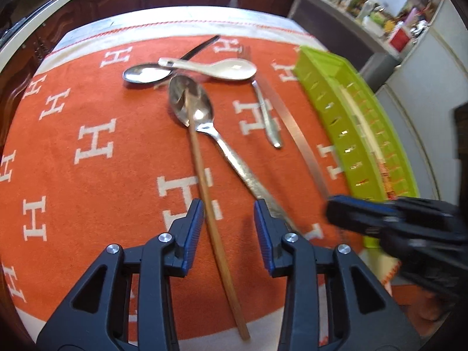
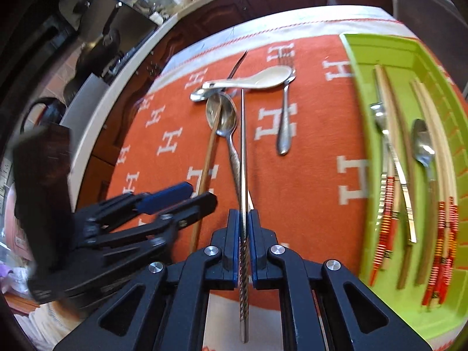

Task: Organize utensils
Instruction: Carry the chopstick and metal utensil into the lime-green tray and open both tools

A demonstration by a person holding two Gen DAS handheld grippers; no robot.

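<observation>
My right gripper (image 2: 243,216) is shut on a metal chopstick (image 2: 242,152), held above the orange cloth; it also shows in the left wrist view (image 1: 295,134). My left gripper (image 1: 228,213) is open, its jaws on either side of a wooden chopstick (image 1: 204,187) that lies across a large steel spoon (image 1: 193,102). A white ceramic spoon (image 1: 222,68), a dark-handled spoon (image 1: 146,73) and a fork (image 1: 267,114) lie farther back. The green tray (image 2: 359,93) on the right holds chopsticks and spoons.
The orange cloth (image 1: 87,190) with white H letters covers the table. Dark cabinets and a cluttered counter (image 1: 380,8) stand behind. The left gripper shows blurred at the left of the right wrist view (image 2: 163,204).
</observation>
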